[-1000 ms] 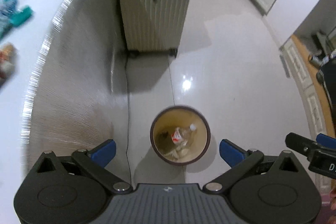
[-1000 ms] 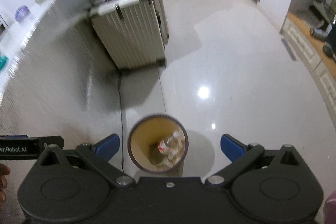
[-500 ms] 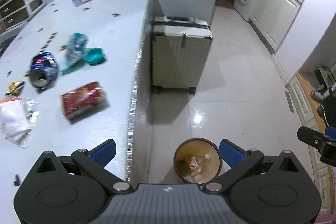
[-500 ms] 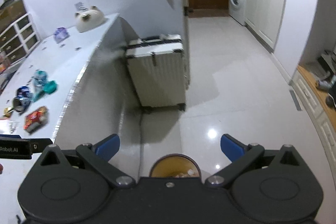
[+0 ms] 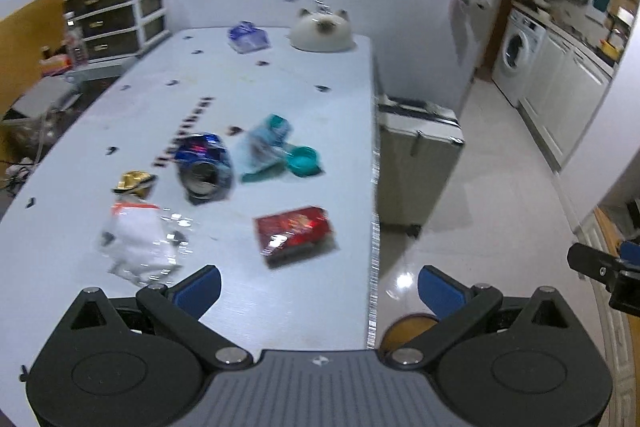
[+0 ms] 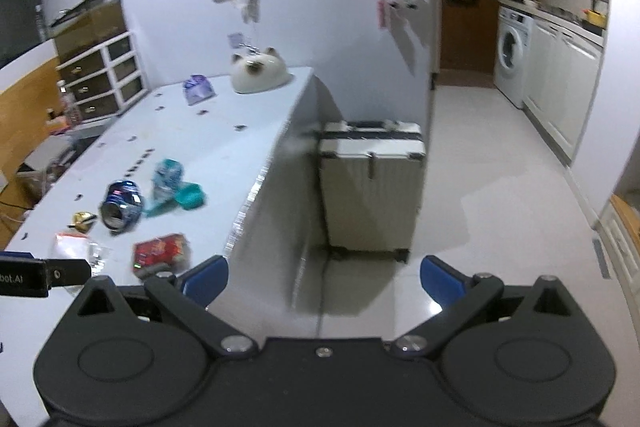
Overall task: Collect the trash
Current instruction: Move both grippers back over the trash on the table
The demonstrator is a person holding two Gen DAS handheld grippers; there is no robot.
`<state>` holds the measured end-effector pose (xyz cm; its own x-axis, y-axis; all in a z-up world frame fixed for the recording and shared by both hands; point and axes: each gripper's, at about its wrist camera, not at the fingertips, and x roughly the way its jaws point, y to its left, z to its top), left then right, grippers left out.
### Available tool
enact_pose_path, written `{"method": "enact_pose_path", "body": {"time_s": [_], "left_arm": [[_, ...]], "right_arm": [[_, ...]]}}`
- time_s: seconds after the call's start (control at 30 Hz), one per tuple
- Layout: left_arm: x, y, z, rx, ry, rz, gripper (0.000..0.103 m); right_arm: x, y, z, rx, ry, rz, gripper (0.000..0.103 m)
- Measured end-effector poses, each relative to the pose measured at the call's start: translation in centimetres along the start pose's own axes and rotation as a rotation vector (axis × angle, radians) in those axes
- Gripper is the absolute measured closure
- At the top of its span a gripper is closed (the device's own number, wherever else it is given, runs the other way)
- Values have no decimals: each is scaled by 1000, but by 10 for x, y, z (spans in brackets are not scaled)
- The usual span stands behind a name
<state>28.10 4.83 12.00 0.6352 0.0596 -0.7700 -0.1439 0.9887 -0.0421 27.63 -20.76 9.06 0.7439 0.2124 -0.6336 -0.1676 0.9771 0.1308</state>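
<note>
I'm holding my left gripper (image 5: 318, 289) over the near end of the white table (image 5: 280, 99), its blue-tipped fingers spread wide and gripping nothing. My right gripper (image 6: 324, 279) is hanging out past the table's right edge, above the tiled floor (image 6: 500, 187), and its jaws are standing just as wide and empty.

The trash is lying scattered on the table ahead of me. Nearest is a red snack packet (image 5: 294, 233), sitting close to the right edge. To its left, a clear plastic bag with white contents (image 5: 138, 245) is resting near my left fingertip. Just beyond that bag I'm seeing a small gold wrapper (image 5: 134, 183), and right of it a crushed blue can (image 5: 204, 165) lying on its side, open end toward me. Farther right, a teal cup (image 5: 302, 161) is touching a pale teal wrapper (image 5: 262, 143).

The trash bin (image 5: 408, 327) is showing only as a brown rim on the floor, low between my left gripper's right finger and the table edge. A white suitcase (image 6: 372, 191) is standing upright against the table's right side. At the far end, a white cat-shaped dish (image 5: 322, 31) and a bluish-purple packet (image 5: 248, 37) are sitting near the wall.
</note>
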Motion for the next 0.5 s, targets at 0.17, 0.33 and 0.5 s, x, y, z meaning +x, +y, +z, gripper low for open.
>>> {"method": "enact_pose_path", "body": {"time_s": [0.17,0.33,0.5], "left_arm": [[1,41,4,-44,-7,42,0],[7,82,5,-87,-13,82,0],[20,121,4,-108,-5,107,0]], "right_arm": [[14,36,9,-28,0,25,0],[33,70,13,-37,11,55,0],[54,107,12,-102,29,107,0]]}}
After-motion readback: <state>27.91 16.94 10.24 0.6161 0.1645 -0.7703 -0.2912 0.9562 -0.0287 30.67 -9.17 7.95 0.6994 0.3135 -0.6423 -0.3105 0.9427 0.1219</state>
